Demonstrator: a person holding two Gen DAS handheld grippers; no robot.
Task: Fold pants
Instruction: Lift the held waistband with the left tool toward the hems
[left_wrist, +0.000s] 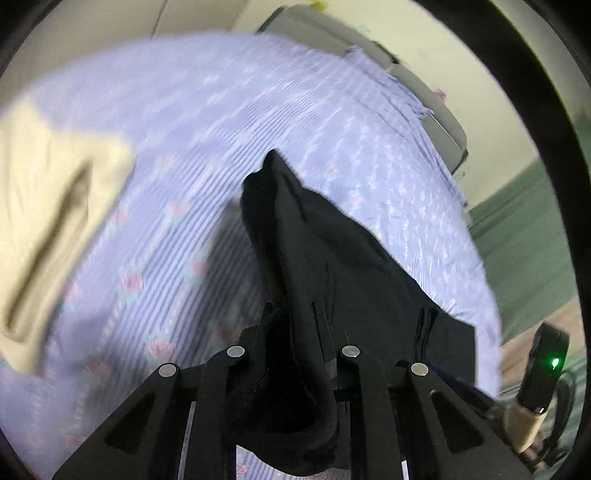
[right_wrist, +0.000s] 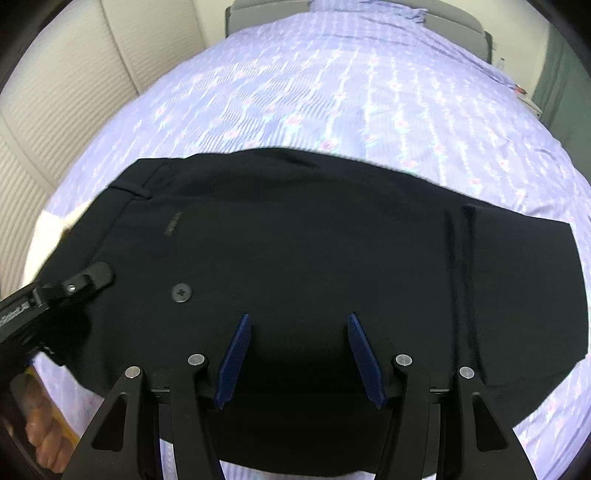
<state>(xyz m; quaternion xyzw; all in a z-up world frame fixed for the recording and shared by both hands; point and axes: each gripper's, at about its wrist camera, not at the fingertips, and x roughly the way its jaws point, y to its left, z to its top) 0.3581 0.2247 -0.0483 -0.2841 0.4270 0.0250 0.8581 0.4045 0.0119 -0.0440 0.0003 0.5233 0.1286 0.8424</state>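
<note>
Black pants (right_wrist: 295, 229) lie folded lengthwise on the lilac bed sheet (right_wrist: 314, 92), waistband to the left and a button (right_wrist: 181, 292) showing. My right gripper (right_wrist: 299, 325) hovers open over their near edge; its blue pads (right_wrist: 236, 354) hold nothing. My left gripper (right_wrist: 92, 277) comes in at the waistband end from the left. In the left wrist view the pants (left_wrist: 332, 266) are bunched between the fingers of the left gripper (left_wrist: 291, 332), which is shut on the cloth and holds that end off the sheet. The cloth hides its fingertips.
A cream cloth (left_wrist: 55, 192) lies on the sheet (left_wrist: 221, 110) at the left. A grey headboard (left_wrist: 424, 85) closes the far end of the bed. A ribbed pale wall panel (right_wrist: 55, 110) runs along the left side. A hand (right_wrist: 40, 435) shows at the lower left.
</note>
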